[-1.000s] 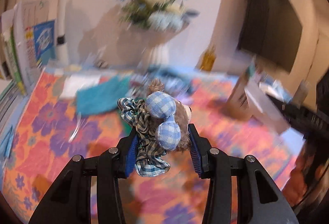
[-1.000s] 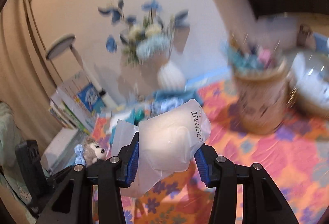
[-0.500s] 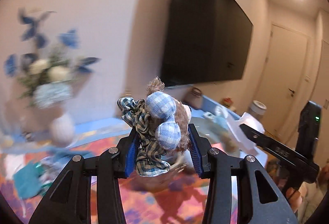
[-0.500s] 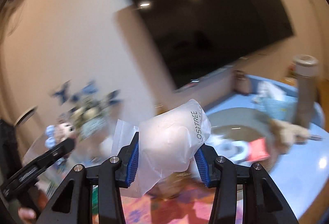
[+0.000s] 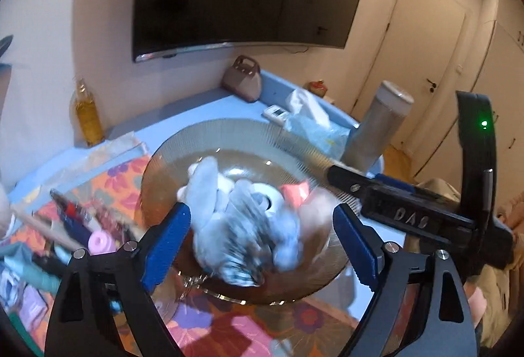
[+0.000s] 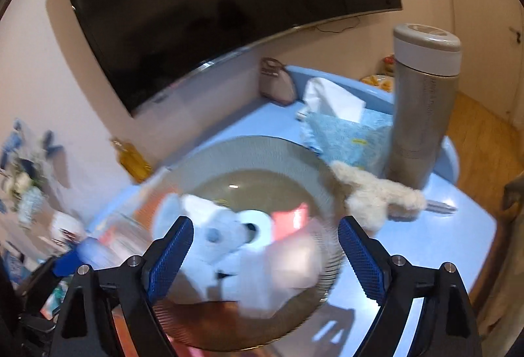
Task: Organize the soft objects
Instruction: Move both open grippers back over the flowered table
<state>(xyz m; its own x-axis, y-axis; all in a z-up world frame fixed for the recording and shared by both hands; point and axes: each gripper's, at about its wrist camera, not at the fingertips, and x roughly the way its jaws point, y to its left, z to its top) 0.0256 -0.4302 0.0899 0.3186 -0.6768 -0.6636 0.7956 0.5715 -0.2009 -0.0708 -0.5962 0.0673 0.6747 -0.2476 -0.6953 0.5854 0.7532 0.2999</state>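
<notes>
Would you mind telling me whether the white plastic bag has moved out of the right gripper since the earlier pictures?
Yes. The right gripper has just opened, and the white plastic bag has dropped from between its pads into the glass bowl below.

Black gripper [image 5: 262,242] — blue ribbed pads [image 5: 167,242]

The left gripper [image 5: 262,239], its jaws just opened wide, hovers over a ribbed glass bowl [image 5: 229,134]. A blurred plaid plush toy [image 5: 242,242] lies between them, unclamped, among other soft items.
</notes>
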